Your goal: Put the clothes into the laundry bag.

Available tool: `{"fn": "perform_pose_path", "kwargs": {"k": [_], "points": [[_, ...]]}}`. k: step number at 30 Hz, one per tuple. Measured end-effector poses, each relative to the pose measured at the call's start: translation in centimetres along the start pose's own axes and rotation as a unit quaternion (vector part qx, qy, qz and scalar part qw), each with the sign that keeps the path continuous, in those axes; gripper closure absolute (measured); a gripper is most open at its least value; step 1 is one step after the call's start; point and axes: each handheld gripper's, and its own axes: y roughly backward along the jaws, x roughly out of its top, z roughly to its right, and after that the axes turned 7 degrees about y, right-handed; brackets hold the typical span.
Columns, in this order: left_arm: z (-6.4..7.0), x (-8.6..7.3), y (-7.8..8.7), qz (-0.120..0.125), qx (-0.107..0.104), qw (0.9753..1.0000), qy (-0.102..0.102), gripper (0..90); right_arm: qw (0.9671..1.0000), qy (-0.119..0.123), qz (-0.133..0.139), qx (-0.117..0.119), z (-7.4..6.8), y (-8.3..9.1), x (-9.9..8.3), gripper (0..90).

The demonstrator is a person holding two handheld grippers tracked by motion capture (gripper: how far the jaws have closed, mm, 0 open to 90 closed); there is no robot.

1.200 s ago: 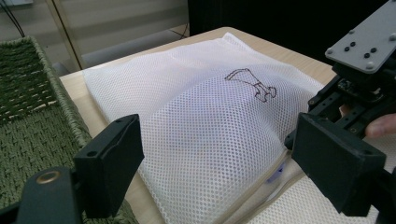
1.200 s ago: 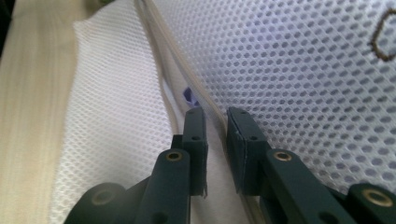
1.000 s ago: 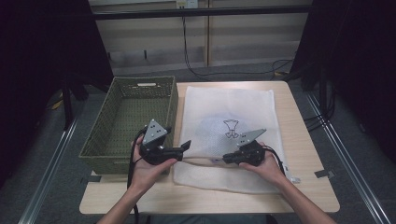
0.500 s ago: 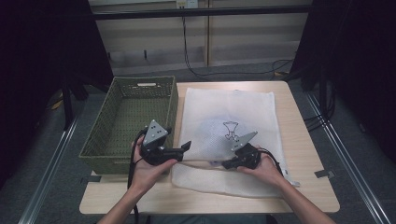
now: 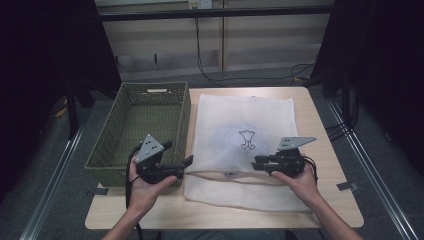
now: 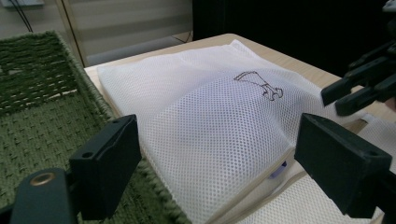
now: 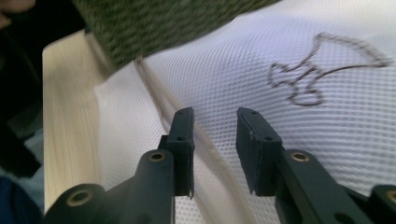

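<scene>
Light wood worktop (image 5: 330,200), rounded corners, w/ grey floor around it. On it: green woven basket (image 5: 131,162) along the left side, long axis running front to back, its left wall at the worktop's left edge. Just beside it, to the right, a white mesh bag (image 5: 260,117) lies flat over the middle, w/ a small dark outline print on top. Bare wood at right and along near edge.

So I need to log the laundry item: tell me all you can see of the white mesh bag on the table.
The white mesh bag lies flat on the pale wooden table, right beside the green woven basket. Fine netting, with a small dark outline drawing at its middle and a seam or zip band across its near part; something pale bulges inside. The left gripper stands open at its near left edge, and the right gripper is open over the band.
</scene>
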Motion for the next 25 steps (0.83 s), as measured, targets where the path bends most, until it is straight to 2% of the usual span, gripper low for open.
{"fn": "perform_pose_path", "kwargs": {"k": [3, 6, 10, 11, 14, 15, 18, 20, 23, 25], "points": [[-0.2, -0.6, 1.0, 0.001, 0.006, 1.0000, 0.002, 13.7, 0.9995, -0.012, 0.017, -0.022, -0.3, 1.8, -0.2, 59.2], [-0.6, -1.4, 2.1, 0.006, 0.008, 0.9999, 0.008, 13.7, 0.9988, -0.021, 0.020, -0.040, -0.6, 3.2, -0.8, 55.7], [-1.0, -2.2, 3.8, 0.014, 0.013, 0.9998, 0.007, 13.7, 0.9977, -0.028, 0.032, -0.053, -1.0, 4.8, -1.9, 54.8], [-1.1, -2.5, 4.2, 0.015, 0.020, 0.9997, 0.007, 13.8, 0.9971, -0.030, 0.037, -0.059, -1.1, 5.2, -2.2, 54.9], [-1.4, -3.4, 5.1, 0.028, 0.024, 0.9991, 0.020, 14.2, 0.9952, -0.036, 0.053, -0.073, -1.1, 6.1, -2.8, 55.0], [-1.5, -3.7, 5.4, 0.030, 0.025, 0.9989, 0.026, 14.3, 0.9947, -0.036, 0.055, -0.078, -1.1, 6.4, -2.9, 55.0], [-1.7, -4.3, 6.1, 0.036, 0.030, 0.9986, 0.024, 14.3, 0.9939, -0.036, 0.056, -0.088, -1.1, 6.8, -3.5, 55.4], [-1.9, -4.5, 6.1, 0.036, 0.026, 0.9986, 0.029, 14.5, 0.9938, -0.034, 0.050, -0.093, -1.0, 7.0, -3.8, 55.6], [-1.9, -4.6, 5.9, 0.031, 0.036, 0.9986, 0.021, 15.2, 0.9936, -0.039, 0.051, -0.093, -0.6, 7.0, -4.1, 56.1], [-1.9, -4.6, 5.8, 0.026, 0.026, 0.9990, 0.025, 15.8, 0.9938, -0.040, 0.048, -0.091, -0.6, 6.9, -4.1, 56.1]]}}
